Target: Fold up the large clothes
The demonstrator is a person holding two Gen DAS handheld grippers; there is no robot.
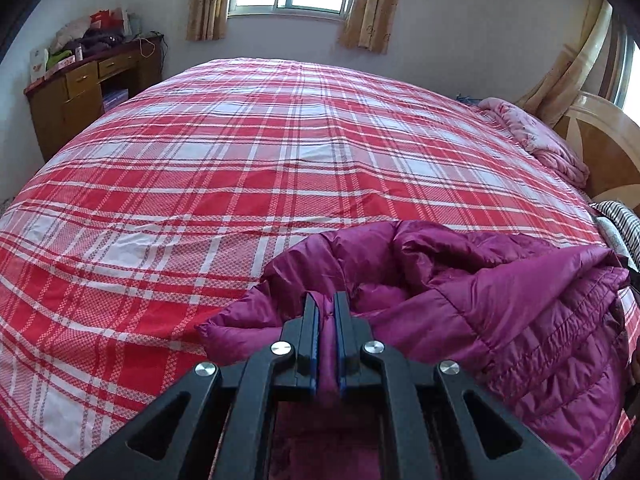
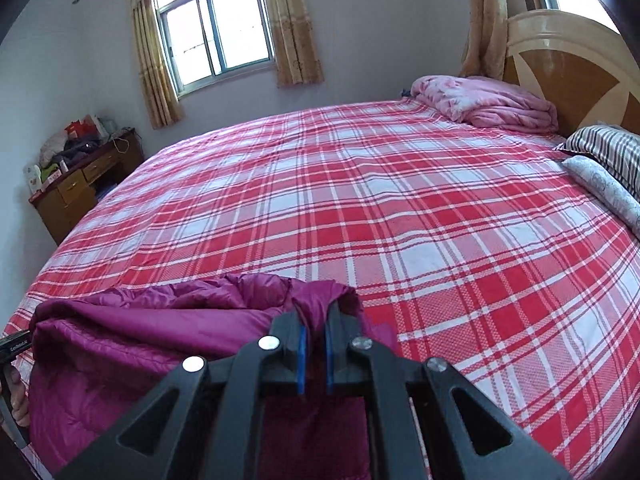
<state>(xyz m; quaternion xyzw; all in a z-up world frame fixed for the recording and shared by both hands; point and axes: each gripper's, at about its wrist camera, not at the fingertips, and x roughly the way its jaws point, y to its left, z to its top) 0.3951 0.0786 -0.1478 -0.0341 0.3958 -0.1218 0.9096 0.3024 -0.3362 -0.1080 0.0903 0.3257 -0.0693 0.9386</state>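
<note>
On the near edge of the bed [image 1: 280, 128], a magenta quilted jacket [image 1: 500, 288] lies bunched over the red-and-white plaid sheet, and both grippers hold it. Seen from the left wrist, the left gripper [image 1: 327, 300] has its black jaws pressed nearly together on a fold of the jacket's fabric, which shows as a thin magenta strip between the blue pads [image 1: 339, 344]. To its right the rest of the jacket spreads in puffy, stitched folds toward the bed's edge. Seen from the right wrist, the right gripper [image 2: 314, 312] pinches another raised fold of the jacket, the cloth pulled up into a small peak at its fingertips, with the bulk of the garment lying to its left. Far across the bed, a pink blanket [image 2: 484, 98] is heaped by the headboard [image 2: 576, 60], and a striped pillow [image 2: 608, 148] rests near it. A wooden desk [image 1: 80, 92] piled with clutter stands in the far corner, beside a curtained window [image 2: 216, 28].
</note>
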